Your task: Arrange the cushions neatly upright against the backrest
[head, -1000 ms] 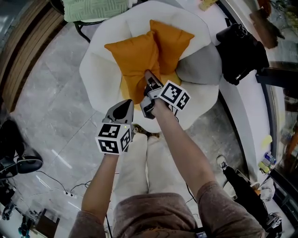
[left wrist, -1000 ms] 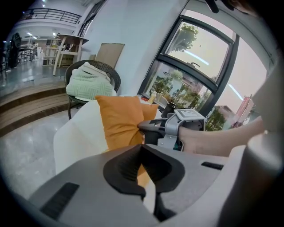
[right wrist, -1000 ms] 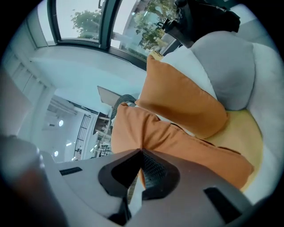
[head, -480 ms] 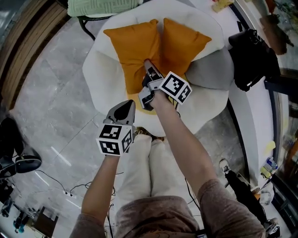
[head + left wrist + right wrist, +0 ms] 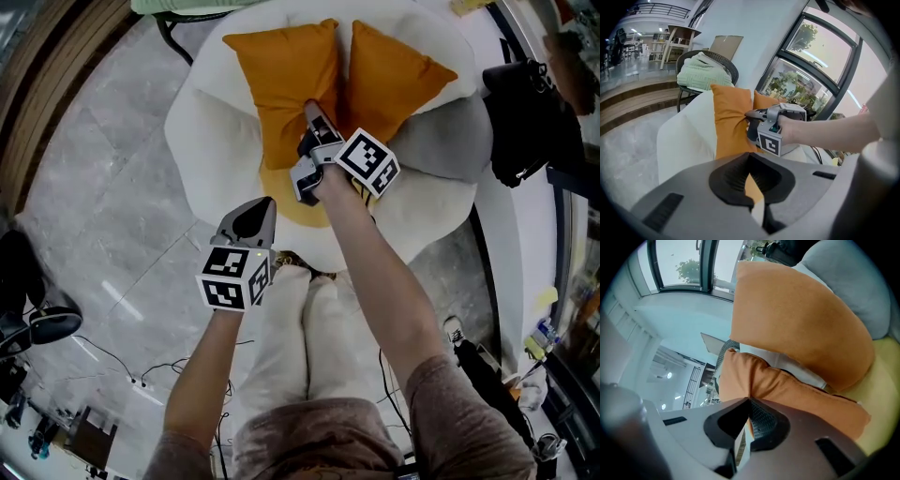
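Note:
Two orange cushions lean side by side on the backrest of a white round armchair (image 5: pixel 211 131). The left cushion (image 5: pixel 281 84) (image 5: pixel 731 122) (image 5: pixel 787 385) and the right cushion (image 5: pixel 398 75) (image 5: pixel 764 101) (image 5: pixel 801 319) stand over a yellow seat pad (image 5: pixel 281 187). My right gripper (image 5: pixel 311 108) (image 5: pixel 749 115) (image 5: pixel 746 404) is shut, its tip pressed into the left cushion's lower right edge, at the seam between the two. My left gripper (image 5: pixel 261 206) (image 5: pixel 757 206) hangs shut in front of the chair, touching nothing.
A grey cushion (image 5: pixel 450 141) (image 5: pixel 853 277) lies at the seat's right side. A black bag (image 5: pixel 530 103) sits on the white ledge to the right. Behind the armchair stands a dark chair with a green towel (image 5: pixel 703 70). Cables (image 5: pixel 141 380) trail on the floor at left.
My right gripper has pushed further in toward the backrest, and the left cushion's lower edge has gone back with it. The left gripper has sunk a little.

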Motion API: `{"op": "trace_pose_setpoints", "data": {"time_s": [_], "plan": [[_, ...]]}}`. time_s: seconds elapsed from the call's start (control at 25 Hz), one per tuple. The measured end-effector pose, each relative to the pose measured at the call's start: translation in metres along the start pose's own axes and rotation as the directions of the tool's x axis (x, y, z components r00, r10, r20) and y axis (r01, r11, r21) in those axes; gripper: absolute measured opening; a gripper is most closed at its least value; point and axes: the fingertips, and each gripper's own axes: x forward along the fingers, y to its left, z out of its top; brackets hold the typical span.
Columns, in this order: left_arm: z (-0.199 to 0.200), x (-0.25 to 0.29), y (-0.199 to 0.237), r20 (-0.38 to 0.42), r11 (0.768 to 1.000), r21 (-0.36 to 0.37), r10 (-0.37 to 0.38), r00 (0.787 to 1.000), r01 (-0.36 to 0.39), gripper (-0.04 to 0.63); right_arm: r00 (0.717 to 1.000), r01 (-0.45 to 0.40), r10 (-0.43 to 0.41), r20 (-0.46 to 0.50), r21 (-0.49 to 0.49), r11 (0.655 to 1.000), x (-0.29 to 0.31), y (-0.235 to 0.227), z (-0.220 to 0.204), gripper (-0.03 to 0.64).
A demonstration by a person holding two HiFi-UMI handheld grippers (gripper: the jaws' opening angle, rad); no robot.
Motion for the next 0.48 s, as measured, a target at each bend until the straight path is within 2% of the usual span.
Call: {"op": "trace_pose_setpoints", "data": {"time_s": [0.4,0.48], "plan": [[0.000,0.017,0.013,-0.011,1.000,-0.013,0.000,1.000,0.000,0.005,0.999,-0.032,0.030,0.039,0.027,0.999,0.013,-0.026,0.009,0.018],[-0.004,0.019,0.016,-0.017,1.000,-0.021,0.003,1.000,-0.003,0.005,0.999,-0.010,0.009,0.043,0.026,1.000,0.014,-0.034,0.011,0.019]]}}
